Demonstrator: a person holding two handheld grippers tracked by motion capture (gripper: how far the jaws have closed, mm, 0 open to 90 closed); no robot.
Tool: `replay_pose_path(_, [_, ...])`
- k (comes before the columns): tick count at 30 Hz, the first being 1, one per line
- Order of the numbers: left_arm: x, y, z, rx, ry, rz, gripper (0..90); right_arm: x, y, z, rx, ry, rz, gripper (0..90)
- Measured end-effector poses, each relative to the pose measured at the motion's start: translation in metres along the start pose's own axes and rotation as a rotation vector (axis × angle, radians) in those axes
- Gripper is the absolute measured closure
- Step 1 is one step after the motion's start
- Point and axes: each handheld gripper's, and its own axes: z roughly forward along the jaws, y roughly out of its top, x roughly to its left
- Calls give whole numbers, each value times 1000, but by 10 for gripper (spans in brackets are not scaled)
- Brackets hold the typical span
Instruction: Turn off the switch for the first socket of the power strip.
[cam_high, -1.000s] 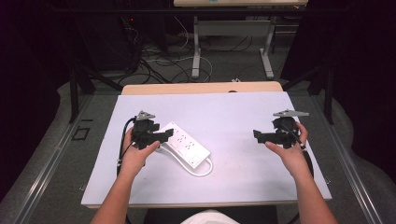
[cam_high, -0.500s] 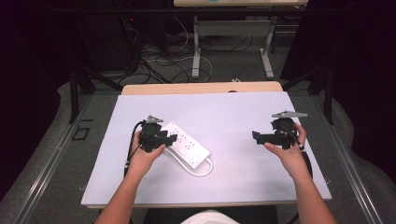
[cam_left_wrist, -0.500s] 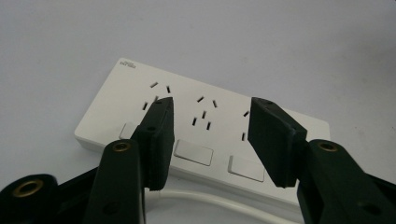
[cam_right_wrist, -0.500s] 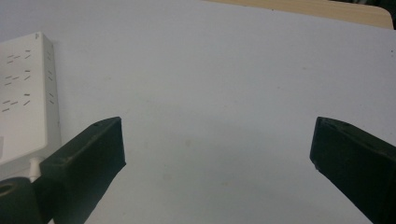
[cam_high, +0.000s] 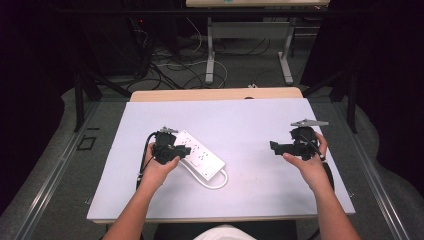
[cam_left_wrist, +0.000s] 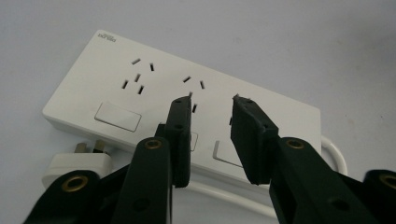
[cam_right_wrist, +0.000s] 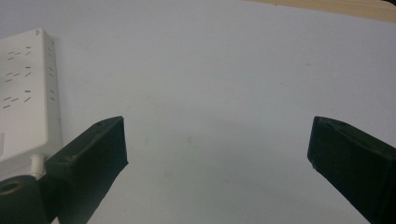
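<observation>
A white power strip (cam_high: 201, 152) lies slantwise on the pale table top (cam_high: 250, 120), left of centre, its white cord (cam_high: 220, 181) looping at the near end. My left gripper (cam_high: 184, 150) hovers over the strip's left end, jaws a little apart with nothing between them. In the left gripper view its tips (cam_left_wrist: 212, 100) point at the strip (cam_left_wrist: 140, 88), whose sockets and rocker switches show; a white plug (cam_left_wrist: 77, 163) lies beside it. My right gripper (cam_high: 273, 146) is held at the right, jaws wide apart (cam_right_wrist: 217, 140), empty, above bare table, with the strip (cam_right_wrist: 25, 93) at the left edge.
The table's wooden far edge (cam_high: 215, 94) runs behind the pale top. Beyond it stand another table's legs (cam_high: 210, 55) and tangled cables (cam_high: 165, 65) on the floor. Bare surface stretches between the two grippers.
My left hand has moved right and slightly nearer, bringing its gripper over the power strip's left end. The right hand has stayed in place.
</observation>
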Motion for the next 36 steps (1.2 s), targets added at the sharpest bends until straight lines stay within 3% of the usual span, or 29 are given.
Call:
replay_pose_path(16, [-2,-1,7,48,1,-8,810,1,-1,3,8,11,-3,51])
replay_pose_path(25, [-5,-4,15,60,6,-9,820,1,-1,3,12,12,-5,56])
replay_pose_path(28, [-5,-4,17,83,3,15,823,1,-1,3,13,13,-12,58])
replay_pose_path(31, [-7,-5,20,81,7,4,827,1,-1,3,16,11,-13,61])
replay_pose_path(32, [-7,-5,21,85,13,22,829,2,-1,4,15,13,-12,61])
replay_pose_path(36, [-8,-7,24,89,4,6,839,2,-2,4,18,14,-9,63])
